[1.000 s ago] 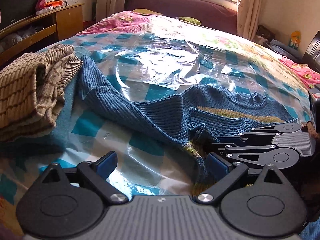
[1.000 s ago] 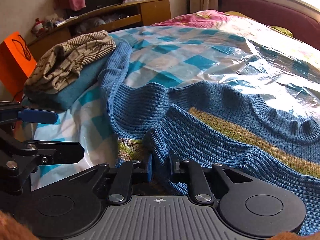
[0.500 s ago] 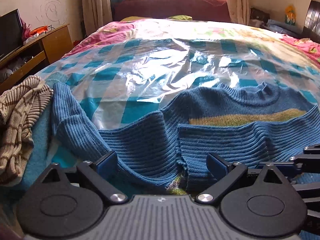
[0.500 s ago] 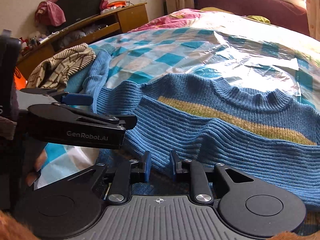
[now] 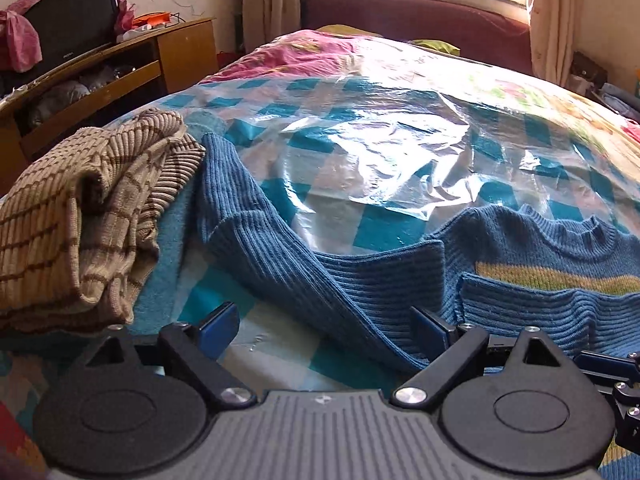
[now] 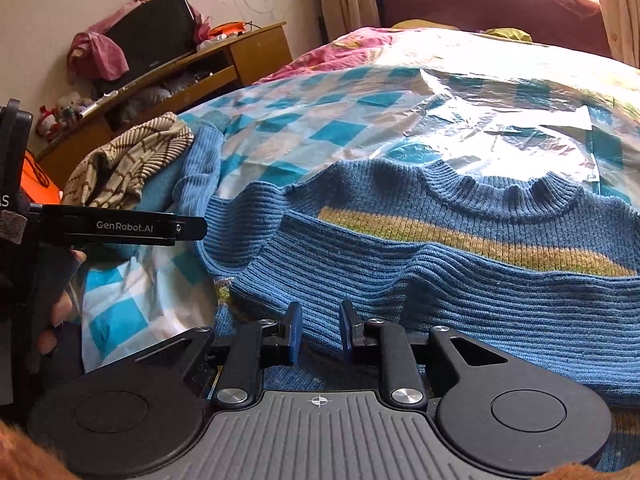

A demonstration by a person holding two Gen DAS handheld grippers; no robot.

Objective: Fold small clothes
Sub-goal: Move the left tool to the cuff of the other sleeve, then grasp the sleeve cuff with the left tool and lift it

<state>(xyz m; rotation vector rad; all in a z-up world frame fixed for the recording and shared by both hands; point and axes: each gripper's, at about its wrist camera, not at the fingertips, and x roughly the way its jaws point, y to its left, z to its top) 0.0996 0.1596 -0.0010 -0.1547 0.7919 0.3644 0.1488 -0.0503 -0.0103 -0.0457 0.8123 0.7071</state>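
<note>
"GenRobot.AI" readable on left tool's arm in right wrist view. Left tool (image 5: pixel 322 330) wide, jaws closing, pads clear of cloth; blue sweater (image 5: pixel 520 280) sleeve runs between them. Right tool (image 6: pixel 319 334) nearly closed, pinching sweater's folded bottom edge. Sweater flat on bed's checked plastic sheet (image 5: pixel 380 152), collar toward window, sleeve stretched left to striped beige sweater (image 5: pixel 80 216).

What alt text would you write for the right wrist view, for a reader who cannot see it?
The right gripper pinches the folded hem of a blue sweater lying on a bed's checked plastic sheet. The left gripper, its jaws closing, reaches in from the left, near a striped beige sweater.
</note>
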